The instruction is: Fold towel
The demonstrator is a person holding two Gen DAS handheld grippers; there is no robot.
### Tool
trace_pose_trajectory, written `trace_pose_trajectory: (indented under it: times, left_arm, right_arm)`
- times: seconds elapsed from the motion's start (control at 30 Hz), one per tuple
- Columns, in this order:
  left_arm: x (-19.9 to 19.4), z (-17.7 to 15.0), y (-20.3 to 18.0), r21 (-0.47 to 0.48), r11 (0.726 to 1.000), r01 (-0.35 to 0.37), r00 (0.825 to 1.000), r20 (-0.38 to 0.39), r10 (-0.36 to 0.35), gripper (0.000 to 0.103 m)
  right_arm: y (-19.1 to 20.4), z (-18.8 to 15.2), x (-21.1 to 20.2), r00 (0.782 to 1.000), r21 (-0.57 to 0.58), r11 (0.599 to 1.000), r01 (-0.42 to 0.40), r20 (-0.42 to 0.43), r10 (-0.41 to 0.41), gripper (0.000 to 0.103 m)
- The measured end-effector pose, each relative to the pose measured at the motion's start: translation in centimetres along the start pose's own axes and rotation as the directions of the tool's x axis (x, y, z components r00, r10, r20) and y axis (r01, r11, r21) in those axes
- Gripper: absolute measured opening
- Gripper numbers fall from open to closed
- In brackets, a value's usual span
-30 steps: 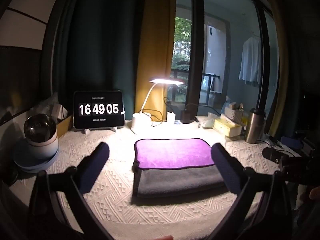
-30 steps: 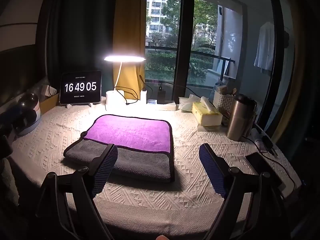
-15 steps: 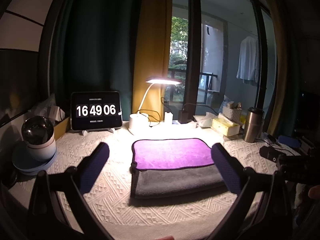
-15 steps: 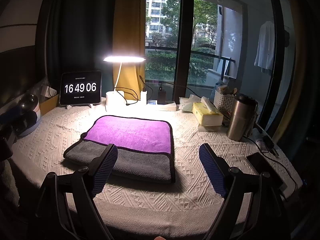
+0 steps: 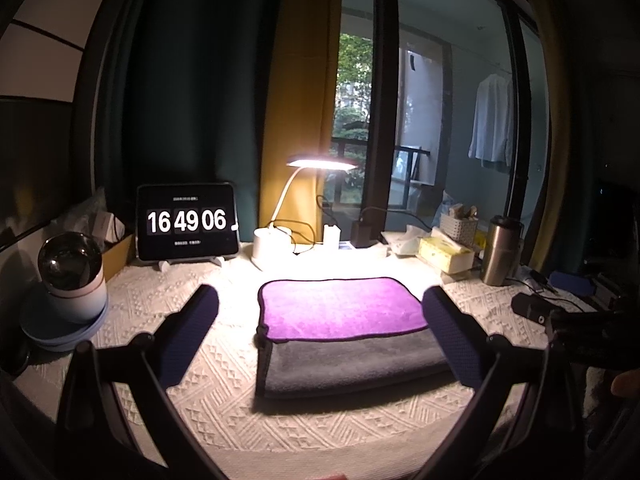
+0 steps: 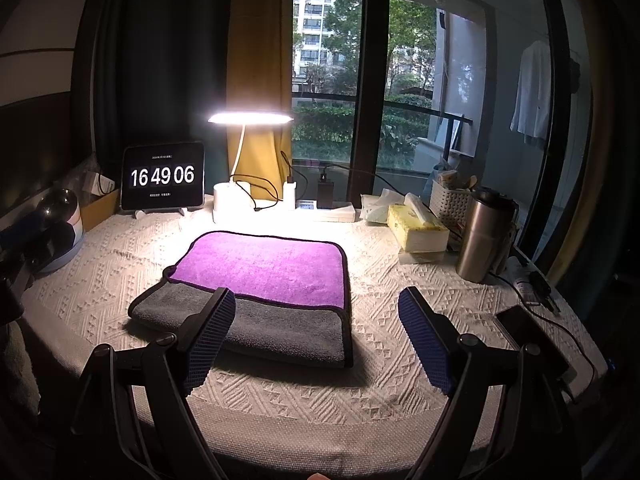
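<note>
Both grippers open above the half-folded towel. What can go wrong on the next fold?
1. The towel has stacked layers; a pinch at the near gray edge may catch only the top one, skewing the fold.
2. The woven tablecloth may be pinched too and bunch up.
3. A wide right gripper swing could hit the steel tumbler or tissue box.

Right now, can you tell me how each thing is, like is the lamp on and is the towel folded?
White desk lamp: switched on.
Purple and grey towel: folded, lying flat on the white knitted tablecloth.
Black tablet clock: on, showing 16 49 06.
Yellow tissue box: open, a tissue sticking out.
Steel tumbler: upright, lid on.
Left gripper: open, empty.
Right gripper: open, empty.
</note>
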State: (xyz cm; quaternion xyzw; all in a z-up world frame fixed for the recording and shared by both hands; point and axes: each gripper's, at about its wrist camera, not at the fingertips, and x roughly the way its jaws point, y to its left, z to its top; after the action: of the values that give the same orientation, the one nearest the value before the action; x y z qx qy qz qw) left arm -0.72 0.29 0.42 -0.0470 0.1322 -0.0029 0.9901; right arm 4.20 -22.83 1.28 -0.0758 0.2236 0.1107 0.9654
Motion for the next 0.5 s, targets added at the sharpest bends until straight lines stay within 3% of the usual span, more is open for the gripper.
trace_pose_trajectory:
  times: [0.5]
  left_arm:
    - [0.4, 0.38, -0.11, -0.005, 1.0, 0.013, 1.0, -0.007, -0.013, 0.102]
  right_arm:
    - [0.04, 0.06, 0.04, 1.0, 0.001, 1.0, 0.001, -0.003, -0.001, 0.086]
